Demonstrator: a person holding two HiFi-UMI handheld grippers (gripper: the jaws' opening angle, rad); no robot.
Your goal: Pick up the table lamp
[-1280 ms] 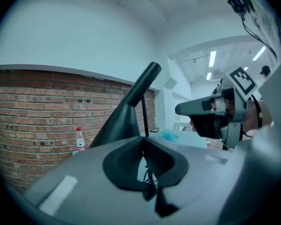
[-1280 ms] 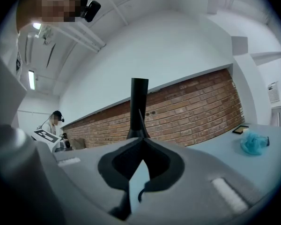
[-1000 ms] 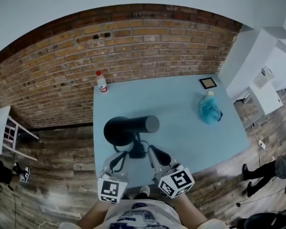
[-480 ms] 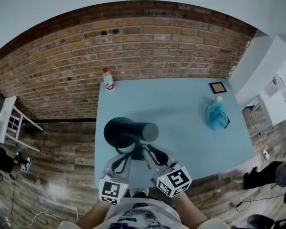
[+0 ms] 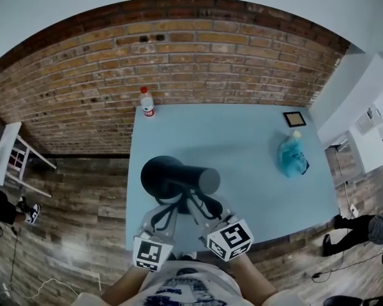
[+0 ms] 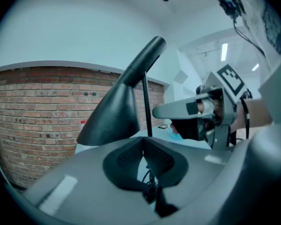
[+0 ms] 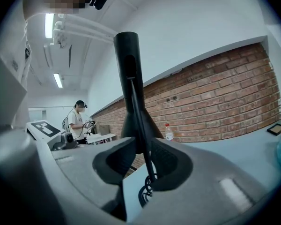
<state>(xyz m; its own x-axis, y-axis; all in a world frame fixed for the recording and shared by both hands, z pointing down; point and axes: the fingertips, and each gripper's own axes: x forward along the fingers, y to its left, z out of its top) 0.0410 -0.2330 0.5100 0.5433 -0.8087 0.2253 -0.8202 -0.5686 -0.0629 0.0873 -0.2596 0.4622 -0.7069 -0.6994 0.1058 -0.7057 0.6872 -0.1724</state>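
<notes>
A black table lamp (image 5: 172,177) with a cone shade stands near the front left of the light blue table (image 5: 242,139). My left gripper (image 5: 172,208) reaches in from the left, and in the left gripper view its pads (image 6: 131,158) meet on the lamp's thin stem (image 6: 145,107). My right gripper (image 5: 198,204) comes in from the right. Its jaws have just been opening: the stem (image 7: 139,125) runs up between the pads (image 7: 166,161) with a gap on each side. The coiled cord (image 7: 145,191) shows below the jaws.
A plastic bottle (image 5: 147,102) stands at the table's far left corner. A blue bag (image 5: 292,157) and a small framed picture (image 5: 294,118) lie at the far right. A white chair (image 5: 6,158) stands left of the table and a white cabinet (image 5: 364,145) right. A person (image 7: 77,121) stands farther off.
The right gripper's jaws have spread apart off the lamp's stem. Both grippers have sunk a little toward the table's front edge. The lamp stands where it was.
</notes>
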